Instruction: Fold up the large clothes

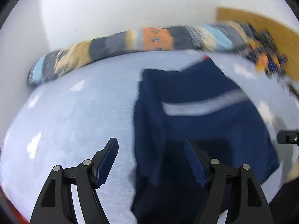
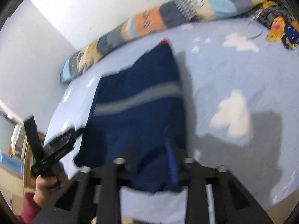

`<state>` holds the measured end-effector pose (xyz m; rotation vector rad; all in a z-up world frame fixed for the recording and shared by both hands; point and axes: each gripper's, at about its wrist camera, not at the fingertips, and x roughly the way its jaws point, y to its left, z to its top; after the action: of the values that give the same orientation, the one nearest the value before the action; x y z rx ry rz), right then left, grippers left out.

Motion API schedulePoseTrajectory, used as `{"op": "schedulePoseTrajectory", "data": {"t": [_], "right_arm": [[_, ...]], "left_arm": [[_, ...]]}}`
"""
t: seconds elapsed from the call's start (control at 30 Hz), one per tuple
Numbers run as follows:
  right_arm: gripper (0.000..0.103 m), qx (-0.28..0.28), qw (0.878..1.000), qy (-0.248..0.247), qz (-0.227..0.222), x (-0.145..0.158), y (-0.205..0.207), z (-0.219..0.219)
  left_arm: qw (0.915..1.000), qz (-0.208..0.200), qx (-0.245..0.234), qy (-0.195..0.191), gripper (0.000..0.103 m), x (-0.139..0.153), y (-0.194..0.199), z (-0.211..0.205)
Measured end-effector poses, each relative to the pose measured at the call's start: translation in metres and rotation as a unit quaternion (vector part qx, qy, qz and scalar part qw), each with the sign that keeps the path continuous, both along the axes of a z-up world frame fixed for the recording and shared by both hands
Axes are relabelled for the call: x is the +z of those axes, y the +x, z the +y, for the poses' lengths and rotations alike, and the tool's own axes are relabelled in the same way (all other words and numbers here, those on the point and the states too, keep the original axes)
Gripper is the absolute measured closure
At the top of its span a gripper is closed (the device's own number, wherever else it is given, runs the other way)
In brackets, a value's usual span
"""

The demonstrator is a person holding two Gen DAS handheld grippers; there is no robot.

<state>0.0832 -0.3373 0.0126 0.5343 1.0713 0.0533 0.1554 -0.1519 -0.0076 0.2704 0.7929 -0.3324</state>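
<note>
A dark navy garment [image 1: 201, 123] with a grey stripe lies partly folded on the light blue bed sheet [image 1: 74, 121]. My left gripper [image 1: 151, 158] is open and empty, its right finger over the garment's left part, its left finger over the sheet. In the right wrist view the garment [image 2: 138, 115] hangs up from the bed into my right gripper [image 2: 158, 171], which is shut on its near edge. The left gripper [image 2: 52, 153], held by a hand, shows at the left of that view.
A long patchwork bolster [image 1: 149, 39] lies along the white wall at the bed's far side. A yellow and blue patterned cloth [image 2: 280, 29] lies at the far right corner. The sheet [image 2: 243, 85] has white cloud prints.
</note>
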Motion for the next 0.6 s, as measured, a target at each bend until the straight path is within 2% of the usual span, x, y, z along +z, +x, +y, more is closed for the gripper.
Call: {"op": "schedulePoseTrajectory", "data": {"t": [0.07, 0.13, 0.17, 0.23, 0.33, 0.4, 0.47, 0.57, 0.6], "right_arm": [[0.086, 0.020, 0.999, -0.023, 0.022, -0.008, -0.002, 0.019], [0.087, 0.035, 0.997, -0.037, 0.063, -0.026, 0.005, 0.032], [0.088, 0.035, 0.994, -0.044, 0.094, -0.042, 0.010, 0.037], [0.088, 0.034, 0.991, -0.051, 0.115, -0.055, 0.020, 0.037], [0.088, 0.026, 0.991, -0.052, 0.123, -0.061, 0.031, 0.037], [0.086, 0.019, 0.991, -0.051, 0.120, -0.058, 0.032, 0.038], [0.086, 0.011, 0.992, -0.058, 0.108, -0.050, 0.030, 0.041], [0.080, 0.005, 0.995, -0.073, 0.072, -0.033, 0.015, 0.052], [0.075, 0.003, 0.995, -0.077, 0.062, -0.027, 0.012, 0.056]], "left_arm": [[0.9986, 0.030, -0.003, 0.044, 0.027, -0.029, -0.005, -0.002], [0.9987, 0.041, 0.012, 0.029, 0.019, -0.045, -0.006, 0.000], [0.9985, 0.042, 0.023, 0.026, 0.011, -0.047, -0.004, -0.001], [0.9980, 0.052, 0.032, 0.016, 0.008, -0.047, -0.005, 0.000], [0.9958, 0.075, 0.050, -0.019, 0.009, -0.035, -0.008, 0.017], [0.9933, 0.078, 0.074, -0.044, 0.011, -0.024, -0.026, 0.033], [0.9938, 0.065, 0.084, -0.033, 0.011, -0.017, -0.035, 0.033], [0.9971, 0.033, 0.069, -0.008, 0.010, 0.002, -0.065, 0.036], [0.9980, 0.015, 0.062, 0.004, 0.010, 0.009, -0.077, 0.034]]}}
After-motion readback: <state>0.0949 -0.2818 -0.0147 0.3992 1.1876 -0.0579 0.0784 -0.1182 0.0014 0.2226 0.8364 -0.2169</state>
